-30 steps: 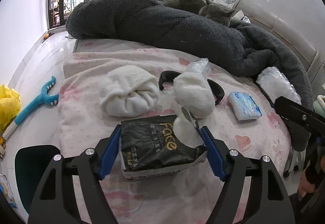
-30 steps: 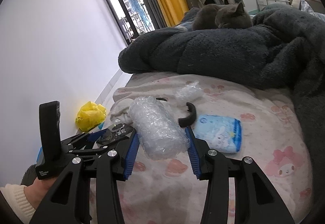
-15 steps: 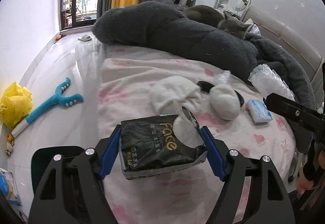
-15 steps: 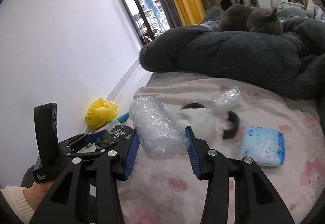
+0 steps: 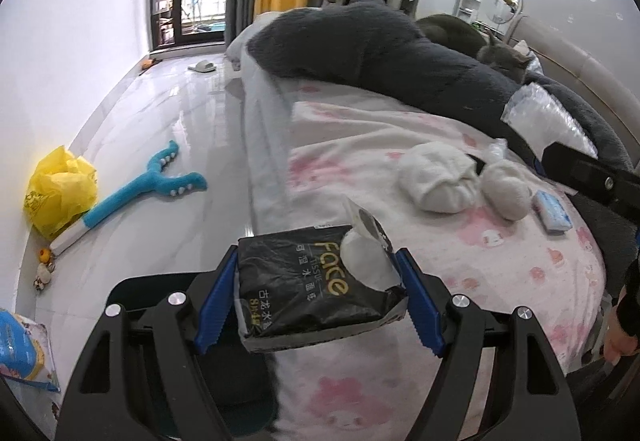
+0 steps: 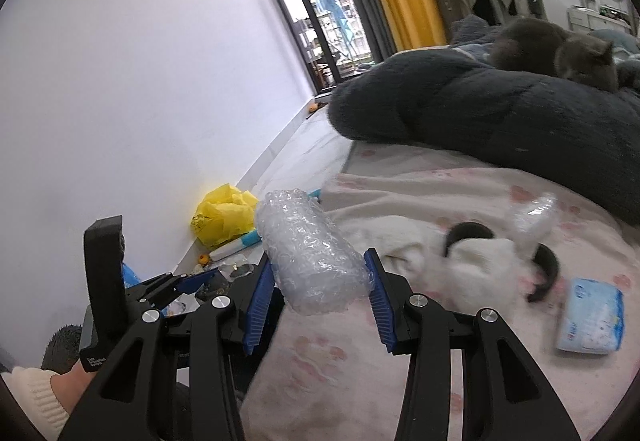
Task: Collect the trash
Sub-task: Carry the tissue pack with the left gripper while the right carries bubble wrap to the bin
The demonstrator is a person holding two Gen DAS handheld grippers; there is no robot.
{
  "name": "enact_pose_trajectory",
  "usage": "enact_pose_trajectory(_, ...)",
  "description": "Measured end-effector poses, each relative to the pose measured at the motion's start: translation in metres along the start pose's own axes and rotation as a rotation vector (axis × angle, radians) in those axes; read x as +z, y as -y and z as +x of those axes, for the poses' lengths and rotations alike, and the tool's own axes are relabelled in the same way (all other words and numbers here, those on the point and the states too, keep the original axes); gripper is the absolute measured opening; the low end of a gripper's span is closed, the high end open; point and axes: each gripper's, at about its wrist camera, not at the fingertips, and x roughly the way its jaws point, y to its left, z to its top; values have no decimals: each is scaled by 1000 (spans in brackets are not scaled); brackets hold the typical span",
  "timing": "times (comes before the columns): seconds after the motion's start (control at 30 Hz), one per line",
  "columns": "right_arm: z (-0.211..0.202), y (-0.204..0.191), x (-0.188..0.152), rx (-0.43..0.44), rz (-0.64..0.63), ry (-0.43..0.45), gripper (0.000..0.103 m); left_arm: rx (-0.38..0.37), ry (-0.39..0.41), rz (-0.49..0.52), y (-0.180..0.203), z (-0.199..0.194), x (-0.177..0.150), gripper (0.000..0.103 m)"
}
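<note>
Floor, far left: a crumpled yellow plastic bag [image 5: 60,189] sits against the white wall, with a long blue-and-white fork-ended toy [image 5: 132,193] lying just beside it on the glossy tiles.
Left gripper [image 5: 318,301]: its blue-padded jaws press on the two short ends of a black, flat, rectangular face-tissue pack [image 5: 308,289], which is held above the bed's edge.
Tissue pack axis: long side runs left to right across the jaws; printed face up, with its torn white opening [image 5: 366,253] at the right end, raised and pointing away from the camera.
Bed: a pink-patterned white sheet [image 5: 360,137] carries a white fluffy bundle [image 5: 436,177], a small blue wipes packet [image 5: 554,211] and a thick dark grey blanket [image 5: 380,49] with a grey cat [image 6: 560,53] lying on it.
Right gripper [image 6: 320,287]: clamped on a clear roll of bubble wrap [image 6: 312,257], held above the sheet.
Roll axis: it crosses the jaws at a slant, near end low and right, far end up and left.
</note>
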Motion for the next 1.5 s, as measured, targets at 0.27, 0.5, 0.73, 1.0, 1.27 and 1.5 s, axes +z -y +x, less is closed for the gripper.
enact_pose_trajectory(0.27, 25, -31, 4, 53, -30, -22, 46, 56, -38, -52, -45, -4, -11, 78)
enact_pose_trajectory(0.5, 51, -60, 4, 101, -65, -52, 46, 107, -89, -107, -87, -1, -25, 79)
enact_pose_trajectory(0.73, 79, -87, 1, 141, -99, -95, 46, 152, -162, -137, -121, 5, -43, 79)
enact_pose_trajectory(1.0, 105, -114, -5, 170, -127, -144, 46, 167, -243, -186, -151, 10, -60, 79)
enact_pose_trajectory(1.27, 125, -132, -13, 179, -150, -198, 46, 180, -313, -211, -171, 13, -74, 80)
enact_pose_trajectory(1.5, 144, -135, -18, 176, -150, -233, 46, 161, -343, -216, -181, 11, -81, 91)
